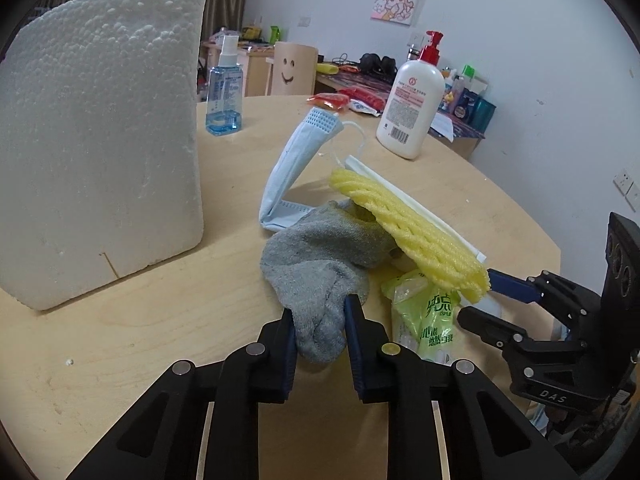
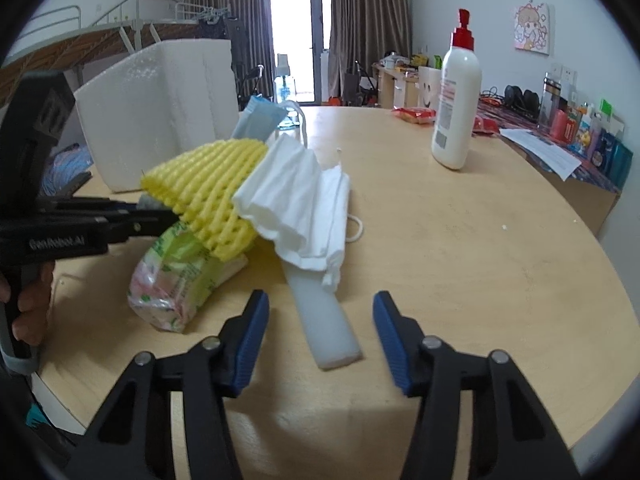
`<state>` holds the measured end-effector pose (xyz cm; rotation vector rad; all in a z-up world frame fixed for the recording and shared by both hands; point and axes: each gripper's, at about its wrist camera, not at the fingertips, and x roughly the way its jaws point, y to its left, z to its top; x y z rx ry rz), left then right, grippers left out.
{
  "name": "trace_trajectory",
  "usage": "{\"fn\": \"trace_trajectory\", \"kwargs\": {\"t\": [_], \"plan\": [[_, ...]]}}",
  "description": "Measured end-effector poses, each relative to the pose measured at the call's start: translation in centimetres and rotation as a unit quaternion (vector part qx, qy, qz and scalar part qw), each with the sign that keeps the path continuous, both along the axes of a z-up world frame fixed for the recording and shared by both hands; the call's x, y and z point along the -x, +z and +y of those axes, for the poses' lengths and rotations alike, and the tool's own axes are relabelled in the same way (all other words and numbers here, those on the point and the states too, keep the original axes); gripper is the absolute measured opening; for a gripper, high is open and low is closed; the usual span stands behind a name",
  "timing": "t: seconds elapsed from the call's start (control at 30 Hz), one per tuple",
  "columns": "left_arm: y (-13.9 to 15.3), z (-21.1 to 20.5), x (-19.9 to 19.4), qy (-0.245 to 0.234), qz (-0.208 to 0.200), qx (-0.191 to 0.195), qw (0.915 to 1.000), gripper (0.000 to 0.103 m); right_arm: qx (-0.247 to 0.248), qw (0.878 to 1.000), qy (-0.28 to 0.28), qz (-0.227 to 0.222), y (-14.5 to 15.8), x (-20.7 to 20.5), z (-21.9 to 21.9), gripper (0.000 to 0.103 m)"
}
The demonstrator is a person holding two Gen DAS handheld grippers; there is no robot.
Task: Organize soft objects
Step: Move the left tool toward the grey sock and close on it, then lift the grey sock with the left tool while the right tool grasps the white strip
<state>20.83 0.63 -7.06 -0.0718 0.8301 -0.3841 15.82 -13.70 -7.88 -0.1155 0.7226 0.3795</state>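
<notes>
My left gripper [image 1: 318, 316] is shut on the near end of a grey sock [image 1: 320, 264] that lies on the round wooden table [image 1: 160, 340]. A yellow foam net [image 1: 412, 224] rests across the sock's far end and on a green tissue pack [image 1: 424, 316]. A blue face mask [image 1: 292, 164] stands folded behind the sock. In the right wrist view the yellow net [image 2: 212, 192] lies over the tissue pack [image 2: 176, 276], beside a white mask [image 2: 304, 204] and a white foam strip [image 2: 328, 320]. My right gripper [image 2: 320, 332] is open over the strip's near end, empty.
A large white styrofoam box [image 1: 96, 140] stands at the left, also in the right wrist view [image 2: 160, 108]. A white lotion pump bottle [image 1: 412, 108] and a blue spray bottle [image 1: 224, 96] stand farther back. Red snack packets [image 1: 332, 100] lie at the far edge.
</notes>
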Motion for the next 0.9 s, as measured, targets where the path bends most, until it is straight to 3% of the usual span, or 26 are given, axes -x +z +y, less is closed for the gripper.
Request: {"fn": "trace_trajectory", "kwargs": {"t": [0.3,0.43,0.6,0.9], "plan": [[0.3,-0.1,0.3,-0.006,-0.012,0.004,0.9999,0.023,0.019,1.000,0.007,0.009,0.0,0.1,0.3,0.029],[0.6,0.1,0.5,-0.007,-0.019,0.009,0.9998,0.023,0.036,0.999,0.015,0.000,0.0,0.5,0.8,0.026],[1.3,0.4,1.0,-0.008,-0.034,0.012,0.9993,0.023,-0.039,0.999,0.021,0.018,0.7,0.2,-1.1,0.021],[3.5,1.6,2.7,0.006,-0.074,0.014,0.9972,0.023,-0.116,0.993,0.026,-0.008,3.8,1.3,-2.9,0.021]]}}
